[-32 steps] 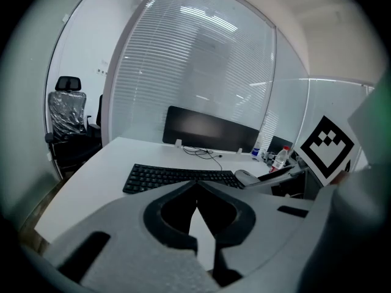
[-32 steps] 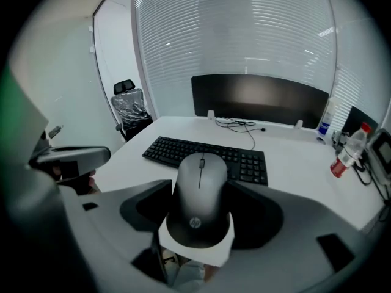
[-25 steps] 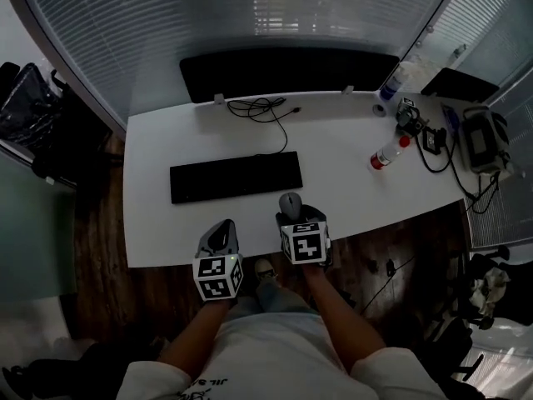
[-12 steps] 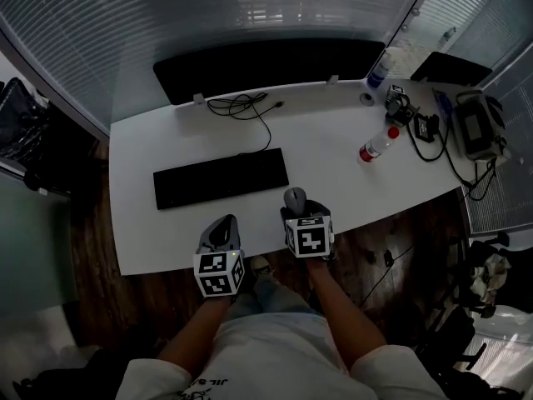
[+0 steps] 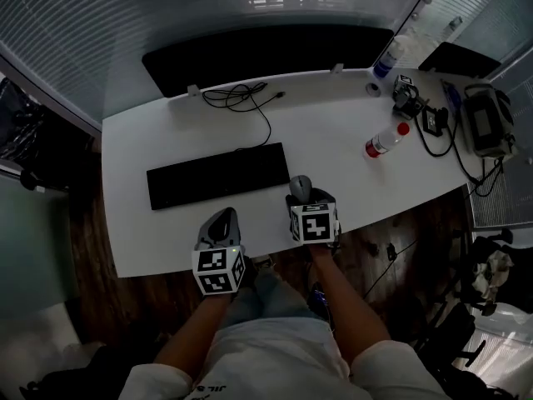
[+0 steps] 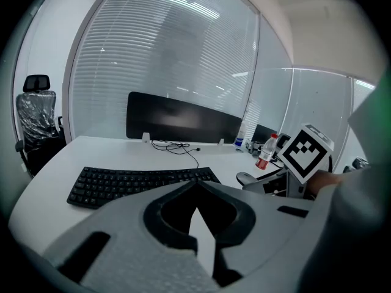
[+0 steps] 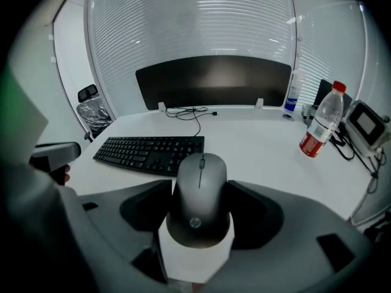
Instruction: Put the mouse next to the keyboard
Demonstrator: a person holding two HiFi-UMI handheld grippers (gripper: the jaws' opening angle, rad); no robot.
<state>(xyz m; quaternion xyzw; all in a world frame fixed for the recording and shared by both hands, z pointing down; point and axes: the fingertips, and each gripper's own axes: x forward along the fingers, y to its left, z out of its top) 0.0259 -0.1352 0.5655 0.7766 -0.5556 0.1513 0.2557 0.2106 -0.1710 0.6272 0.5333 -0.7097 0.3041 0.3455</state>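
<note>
Supporting desk (image 5: 350,132): white, with the keyboard and the bottle on it.
Monitor (image 5: 266,52): dark and wide, at the desk's far edge.
Keyboard (image 5: 218,176): black, lying flat in front of the monitor.
Left gripper (image 6: 195,187): jaws pressed together with nothing between them, near the front edge.
Right gripper (image 7: 201,185): jaws pinching the mouse on both its sides.
Water bottle (image 5: 383,143): upright, red cap, well to the right of the keyboard.
Mouse (image 5: 300,187): grey, just beside the keyboard's right end.

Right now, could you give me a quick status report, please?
Left claw shut, empty. Right claw shut on mouse, beside right end of keyboard. Bottle far to the right, not in the way.
</note>
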